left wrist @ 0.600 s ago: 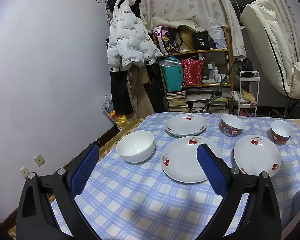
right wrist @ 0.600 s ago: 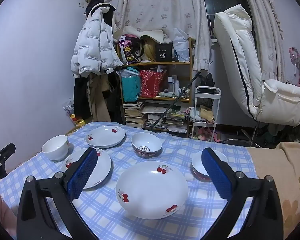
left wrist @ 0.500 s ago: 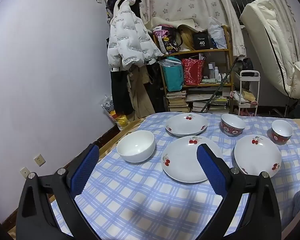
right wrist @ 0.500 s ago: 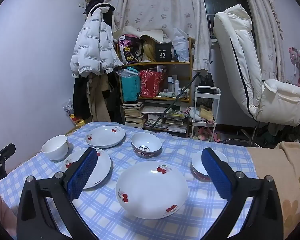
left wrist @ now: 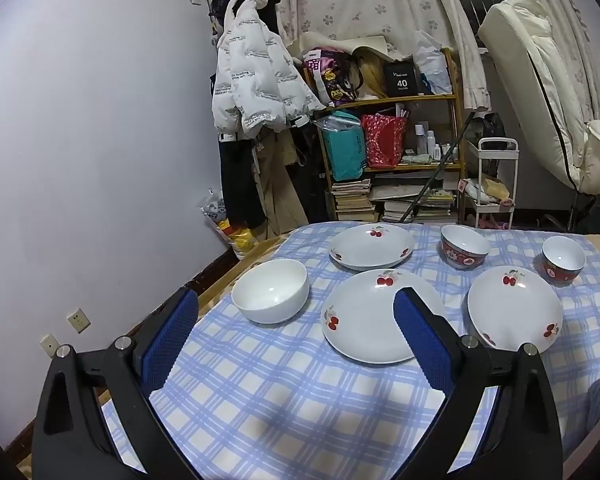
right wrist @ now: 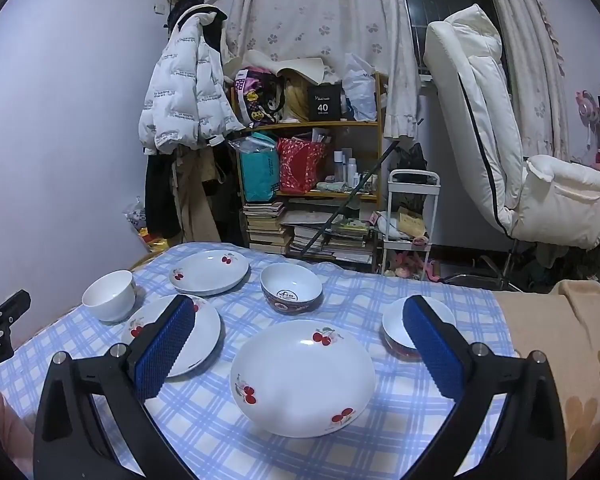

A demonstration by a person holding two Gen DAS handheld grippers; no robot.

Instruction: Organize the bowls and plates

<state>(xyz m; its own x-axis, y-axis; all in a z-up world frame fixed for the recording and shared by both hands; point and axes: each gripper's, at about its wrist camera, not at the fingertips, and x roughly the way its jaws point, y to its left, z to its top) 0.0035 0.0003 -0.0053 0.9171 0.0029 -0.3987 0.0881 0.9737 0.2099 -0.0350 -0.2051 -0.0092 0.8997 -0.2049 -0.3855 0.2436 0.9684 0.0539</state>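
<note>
Three white cherry-print plates lie on a blue checked tablecloth point(left wrist: 260, 392): a far plate point(left wrist: 372, 246), a middle plate point(left wrist: 370, 314) and a right plate point(left wrist: 514, 312). A plain white bowl point(left wrist: 270, 296) sits at the left. Two red patterned bowls point(left wrist: 464, 246) point(left wrist: 563, 259) stand at the back right. My left gripper point(left wrist: 296, 332) hovers open above the near cloth, holding nothing. In the right wrist view my right gripper point(right wrist: 300, 344) is open over the nearest plate point(right wrist: 303, 376), with the patterned bowl point(right wrist: 291, 287) behind it and the small bowl point(right wrist: 400, 330) partly hidden by its right finger.
A purple wall runs along the table's left side. Behind the table stand a cluttered wooden shelf point(left wrist: 396, 140), a hung white jacket point(left wrist: 256, 84), a small white cart point(right wrist: 410, 216) and a white recliner point(right wrist: 500, 140). A beige blanket point(right wrist: 572, 340) covers the table's right end.
</note>
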